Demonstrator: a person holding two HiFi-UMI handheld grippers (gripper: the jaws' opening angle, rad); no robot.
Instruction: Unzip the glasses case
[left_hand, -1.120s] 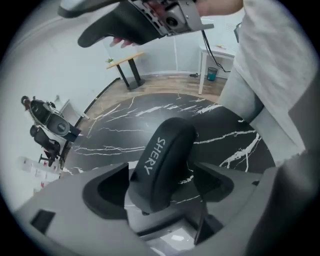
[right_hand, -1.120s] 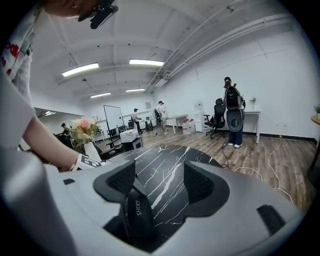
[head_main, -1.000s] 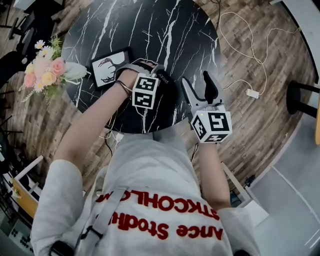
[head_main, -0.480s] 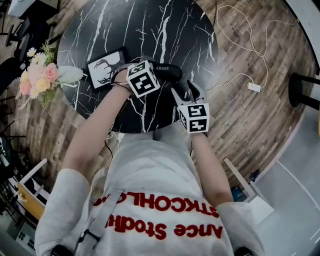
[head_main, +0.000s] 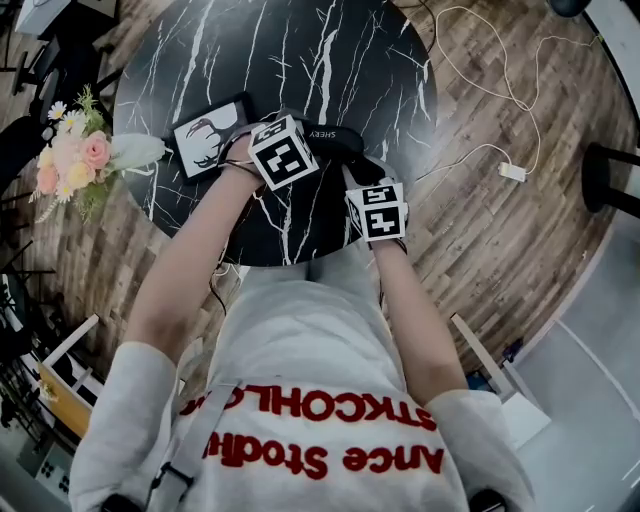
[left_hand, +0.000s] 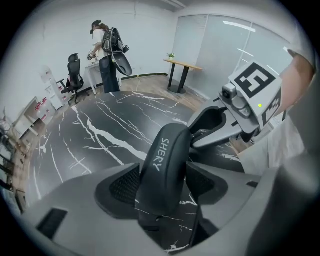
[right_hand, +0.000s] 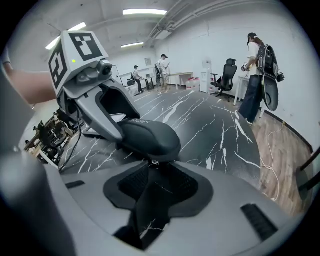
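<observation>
A black glasses case (head_main: 335, 140) printed SHERY lies on the round black marble table (head_main: 300, 60). My left gripper (head_main: 300, 135) has been closing and is shut on the case (left_hand: 165, 160), its pads pressing both long sides. My right gripper (head_main: 365, 180) sits low at the case's right end. In the right gripper view that rounded end (right_hand: 150, 137) lies just beyond my right gripper (right_hand: 152, 170). A small zipper pull (right_hand: 151, 161) hangs at the tips. These jaws have been closing, and a narrow gap still shows between them with the table visible through it.
A framed deer picture (head_main: 208, 135) lies left of the case. A flower bouquet (head_main: 85, 150) sits at the table's left edge. A white cable and charger (head_main: 510, 172) lie on the wooden floor to the right. People and office chairs stand far off (left_hand: 107, 55).
My right gripper has dropped from above the table's edge to the case's right end, and its jaws have narrowed. My left gripper rolled and its jaws closed onto the case.
</observation>
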